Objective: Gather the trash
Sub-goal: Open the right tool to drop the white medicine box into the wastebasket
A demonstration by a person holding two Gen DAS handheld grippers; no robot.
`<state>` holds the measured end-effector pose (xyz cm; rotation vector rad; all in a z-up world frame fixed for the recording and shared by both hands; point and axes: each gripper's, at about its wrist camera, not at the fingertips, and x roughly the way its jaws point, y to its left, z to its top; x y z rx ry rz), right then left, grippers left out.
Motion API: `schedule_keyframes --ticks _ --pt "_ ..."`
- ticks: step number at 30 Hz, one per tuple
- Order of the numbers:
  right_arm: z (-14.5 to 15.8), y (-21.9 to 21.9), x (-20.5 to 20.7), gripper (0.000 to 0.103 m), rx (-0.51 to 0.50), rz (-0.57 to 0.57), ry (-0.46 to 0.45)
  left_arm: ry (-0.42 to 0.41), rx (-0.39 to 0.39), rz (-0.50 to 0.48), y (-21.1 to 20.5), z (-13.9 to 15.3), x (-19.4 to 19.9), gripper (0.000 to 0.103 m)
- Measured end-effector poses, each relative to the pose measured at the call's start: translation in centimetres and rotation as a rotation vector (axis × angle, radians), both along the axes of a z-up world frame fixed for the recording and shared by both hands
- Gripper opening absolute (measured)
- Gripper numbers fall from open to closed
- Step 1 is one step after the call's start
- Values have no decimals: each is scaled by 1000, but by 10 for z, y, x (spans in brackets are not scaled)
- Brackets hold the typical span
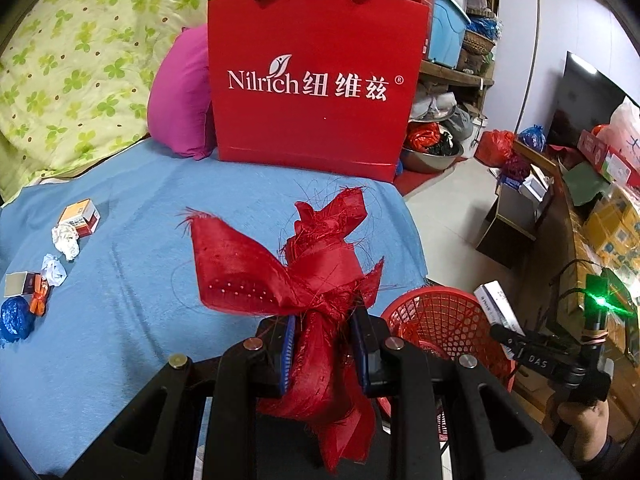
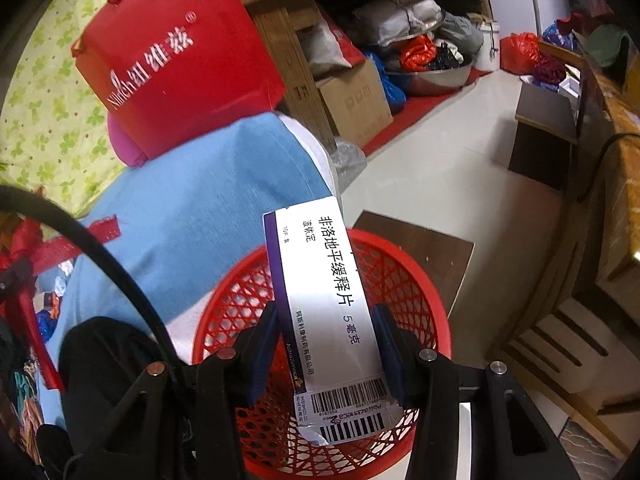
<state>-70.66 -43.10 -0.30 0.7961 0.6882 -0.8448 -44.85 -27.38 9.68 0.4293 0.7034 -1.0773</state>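
The right claw is pinching a white medicine box between its two blue pads and holds it directly above the open mouth of the red mesh basket, which stands on the floor just beside the bed. The box is not yet released, so this piece seems to be at the last step before dropping. The left claw is pressed on a bundle of frayed red ribbon, lifted above the blue bed cover and near the basket, which shows at the right side of the left wrist view; it probably goes in after the box. The inside of the basket is mostly hidden behind the box, so it cannot be told how much trash is already there. Much work is left: at the far left of the bed cover lie two crumpled white papers, a small orange-and-white carton, another small box, an orange wrapper and a crumpled blue foil. A red paper bag stands at the back of the bed.
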Motion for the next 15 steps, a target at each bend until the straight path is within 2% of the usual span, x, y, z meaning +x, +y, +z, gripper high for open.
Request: schedule_keyframes --ticks 8,12,15 --pt "-10 -3 1 52 35 4 17 -3 5 -21 -6 0 -7 26" --pt "-14 -6 -1 67 54 -23 41 3 6 -33 -10 0 -11 26" --pt "-10 -7 -6 68 47 -44 25 2 9 -42 -13 -1 -15 26"
